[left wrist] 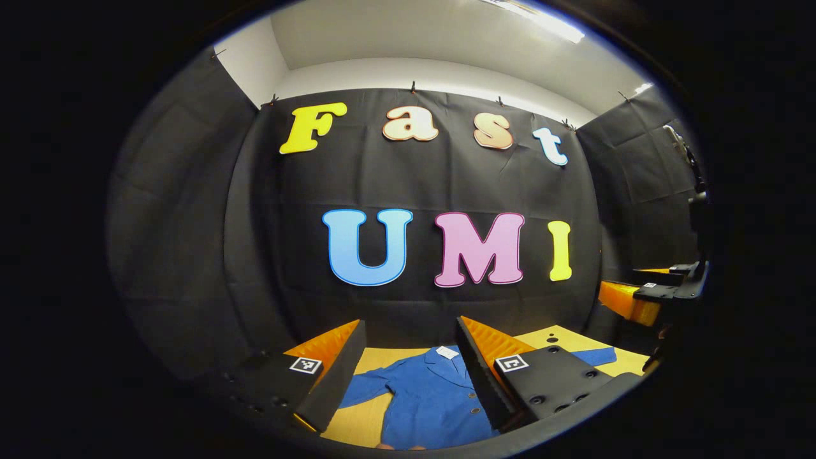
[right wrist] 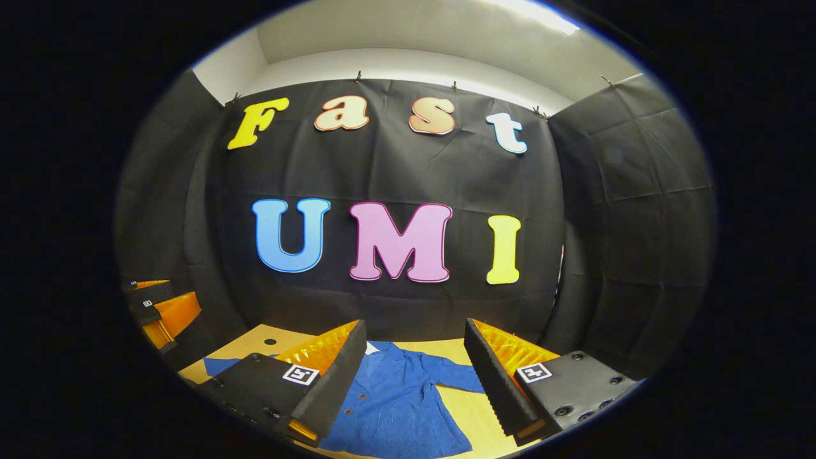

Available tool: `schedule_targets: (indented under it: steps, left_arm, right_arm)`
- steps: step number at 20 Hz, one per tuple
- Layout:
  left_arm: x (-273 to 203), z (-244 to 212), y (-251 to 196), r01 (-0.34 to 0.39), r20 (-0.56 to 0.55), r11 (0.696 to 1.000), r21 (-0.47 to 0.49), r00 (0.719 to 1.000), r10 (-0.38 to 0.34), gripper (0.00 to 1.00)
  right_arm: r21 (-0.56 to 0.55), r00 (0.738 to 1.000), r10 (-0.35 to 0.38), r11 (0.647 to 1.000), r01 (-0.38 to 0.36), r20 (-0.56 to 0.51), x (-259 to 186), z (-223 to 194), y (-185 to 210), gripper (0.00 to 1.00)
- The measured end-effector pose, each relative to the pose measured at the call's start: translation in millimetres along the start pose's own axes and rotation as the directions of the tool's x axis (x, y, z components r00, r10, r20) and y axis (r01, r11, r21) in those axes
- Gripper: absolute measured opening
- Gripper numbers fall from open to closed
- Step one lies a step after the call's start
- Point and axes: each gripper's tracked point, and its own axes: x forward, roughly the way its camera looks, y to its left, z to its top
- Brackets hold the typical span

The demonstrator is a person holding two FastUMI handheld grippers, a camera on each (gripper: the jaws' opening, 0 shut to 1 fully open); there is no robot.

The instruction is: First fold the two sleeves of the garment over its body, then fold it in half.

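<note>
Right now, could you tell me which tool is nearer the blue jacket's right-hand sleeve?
Right. The right tool hovers above that sleeve; the left tool hangs farther left.

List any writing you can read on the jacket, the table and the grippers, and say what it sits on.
None can be read.
White tag at the blue jacket collar: too small to read.
Square markers on the left gripper and right gripper: black-and-white patterns, no words.

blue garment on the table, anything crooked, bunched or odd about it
Nothing stands out. The blue garment lies flat and front up on the yellow table, collar toward the wall, both sleeves spread out to the sides and not yet folded. The left gripper and right gripper are open above it.
</note>
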Motion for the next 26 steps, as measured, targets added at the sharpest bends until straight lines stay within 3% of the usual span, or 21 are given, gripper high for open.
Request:
schedule_targets:
  steps: [7,26]
  left_arm:
    - [17,3,-13,0.016,0.005,1.000,0.012,1.000,-0.016,0.81]
    - [60,1,-22,-0.030,-0.013,0.999,0.030,0.999,0.030,0.81]
  right_arm:
    - [0.000,0.999,-0.029,1.000,0.029,-0.016,11,-9,-18,0.97]
    - [0.022,0.996,0.030,0.999,-0.028,-0.085,71,-41,-23,0.96]
